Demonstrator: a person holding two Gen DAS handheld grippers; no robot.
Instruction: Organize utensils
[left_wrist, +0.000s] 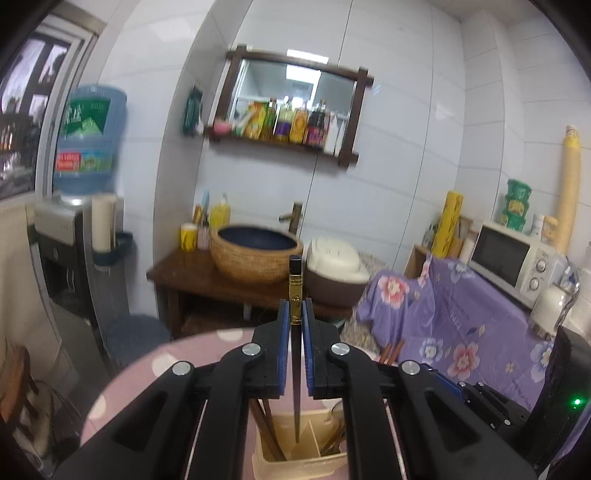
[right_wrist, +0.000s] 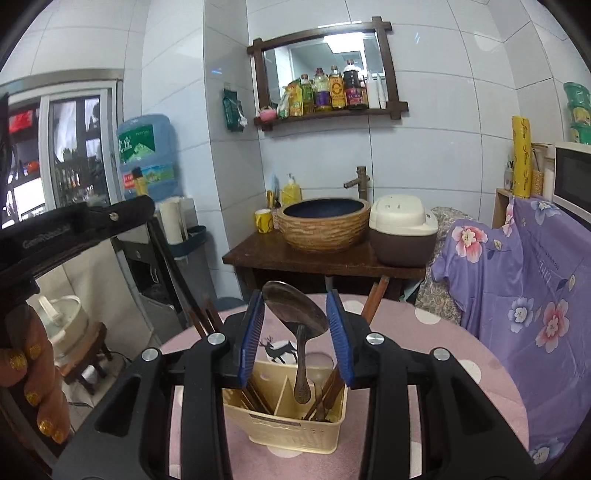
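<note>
My left gripper (left_wrist: 294, 312) is shut on a dark chopstick with a gold band (left_wrist: 295, 291), held upright, its thin tip pointing down into the beige utensil holder (left_wrist: 273, 463). My right gripper (right_wrist: 297, 314) is shut on a metal spoon (right_wrist: 295, 308), gripping the bowl edge to edge, handle hanging down into the right compartment of the utensil holder (right_wrist: 295, 428). Several brown chopsticks (right_wrist: 255, 397) stand in the holder's left and right compartments. The holder sits on the pink polka-dot table (right_wrist: 424, 369). The left gripper's arm (right_wrist: 74, 225) shows at the left of the right wrist view.
Behind the table stands a wooden stand (right_wrist: 258, 254) with a woven basin (right_wrist: 323, 225), yellow cup (right_wrist: 264, 220) and rice cooker (right_wrist: 402, 230). A purple floral cloth (right_wrist: 524, 280) covers furniture at right, with a microwave (left_wrist: 509, 258). A water dispenser (left_wrist: 74, 236) stands at left.
</note>
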